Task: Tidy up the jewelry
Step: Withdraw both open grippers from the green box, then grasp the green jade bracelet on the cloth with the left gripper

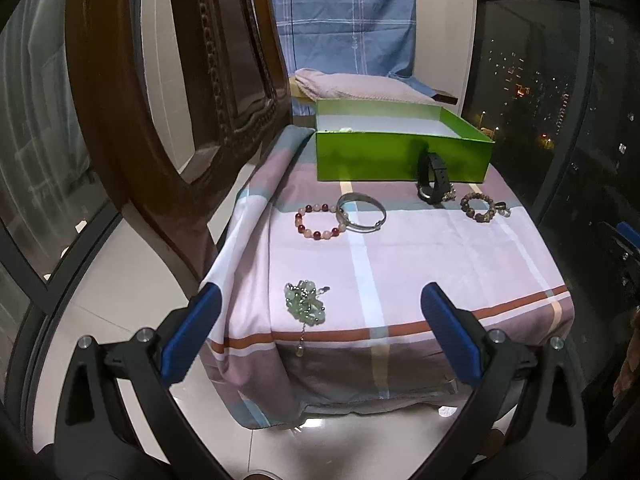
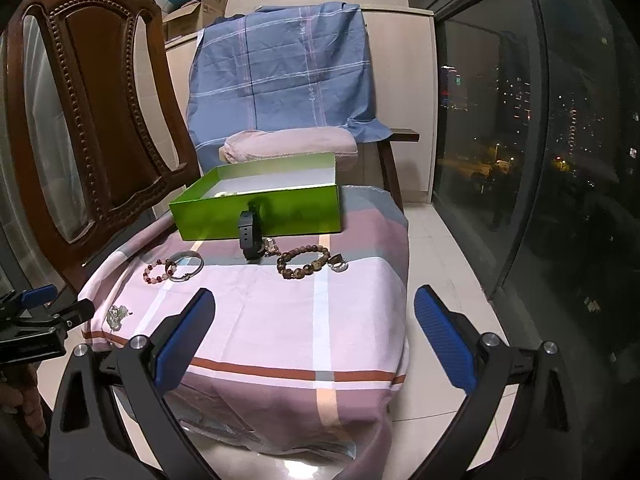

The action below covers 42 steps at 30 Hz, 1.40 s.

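Your left gripper [image 1: 320,312] gapes wide near the green necklace [image 1: 306,302]; your right gripper [image 2: 314,320] hangs wide too, empty, before the green box [image 2: 260,216].

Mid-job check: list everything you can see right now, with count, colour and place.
green box: 1, lime green, open, back of the cloth; a pale item inside, unclear
black watch: 1, standing against the box front
silver bangle: 1, overlapping the next item
red-and-pink bead bracelet: 1, left of centre
brown bead bracelet: 1, right, small metallic piece beside it
jade-green bead piece: 1, near front-left edge, chain hanging over
plaid cloth: 1, pink and mauve, covering the surface
wooden chair: 1, brown, left
blue plaid sheet: 1, draped behind
pink pillow: 1, behind box
left gripper: open, empty
right gripper: open, empty
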### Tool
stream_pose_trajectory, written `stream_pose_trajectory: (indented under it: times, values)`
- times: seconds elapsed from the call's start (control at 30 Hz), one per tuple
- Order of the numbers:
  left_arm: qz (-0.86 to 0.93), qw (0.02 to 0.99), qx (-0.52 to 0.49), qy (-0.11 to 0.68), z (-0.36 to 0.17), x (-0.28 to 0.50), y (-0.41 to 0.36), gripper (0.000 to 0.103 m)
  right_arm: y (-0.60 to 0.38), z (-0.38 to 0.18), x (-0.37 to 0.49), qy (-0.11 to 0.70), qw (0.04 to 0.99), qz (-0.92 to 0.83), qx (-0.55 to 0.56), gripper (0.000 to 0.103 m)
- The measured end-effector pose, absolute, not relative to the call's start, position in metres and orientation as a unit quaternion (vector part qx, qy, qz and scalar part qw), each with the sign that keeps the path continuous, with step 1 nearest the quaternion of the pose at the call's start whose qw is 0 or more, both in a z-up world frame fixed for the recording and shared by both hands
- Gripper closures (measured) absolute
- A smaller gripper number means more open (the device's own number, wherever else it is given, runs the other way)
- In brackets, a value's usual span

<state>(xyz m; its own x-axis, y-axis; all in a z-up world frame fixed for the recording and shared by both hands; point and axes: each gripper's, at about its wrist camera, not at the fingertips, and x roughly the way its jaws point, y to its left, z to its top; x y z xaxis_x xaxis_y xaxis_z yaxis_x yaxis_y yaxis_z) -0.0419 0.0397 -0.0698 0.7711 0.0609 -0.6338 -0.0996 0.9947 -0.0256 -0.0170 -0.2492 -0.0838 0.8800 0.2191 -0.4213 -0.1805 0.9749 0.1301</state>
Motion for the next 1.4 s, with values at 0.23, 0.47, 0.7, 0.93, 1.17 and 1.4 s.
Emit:
stream_pose_trajectory:
  times: [0.23,0.47,0.7,0.93,1.17,1.4]
  values:
    - [0.042,0.934,-0.036,0.353,-0.079,-0.034,0.041,0.005,-0.246,-0.086,-0.015,0.23,0.966,0.11,0.041,0.006]
    - [0.05,0.926,-0.051,0.372,-0.091,-0.019,0.044,0.01,-0.244,-0.086,-0.015,0.234,0.964,0.119,0.043,0.005]
    - [0.045,0.914,-0.056,0.4,-0.109,0.002,0.045,0.037,-0.243,-0.086,-0.014,0.237,0.962,0.126,0.042,0.006]
    - [0.053,0.902,-0.059,0.424,-0.123,0.012,0.048,0.052,-0.247,-0.085,-0.014,0.239,0.961,0.127,0.047,0.006]
    - [0.052,0.903,-0.056,0.423,-0.123,0.015,0.047,0.057,-0.251,-0.087,-0.011,0.239,0.963,0.116,0.042,0.006]
    - [0.027,0.905,-0.045,0.422,-0.122,0.02,0.037,0.086,-0.255,-0.091,0.032,0.264,0.959,0.104,0.007,0.006]
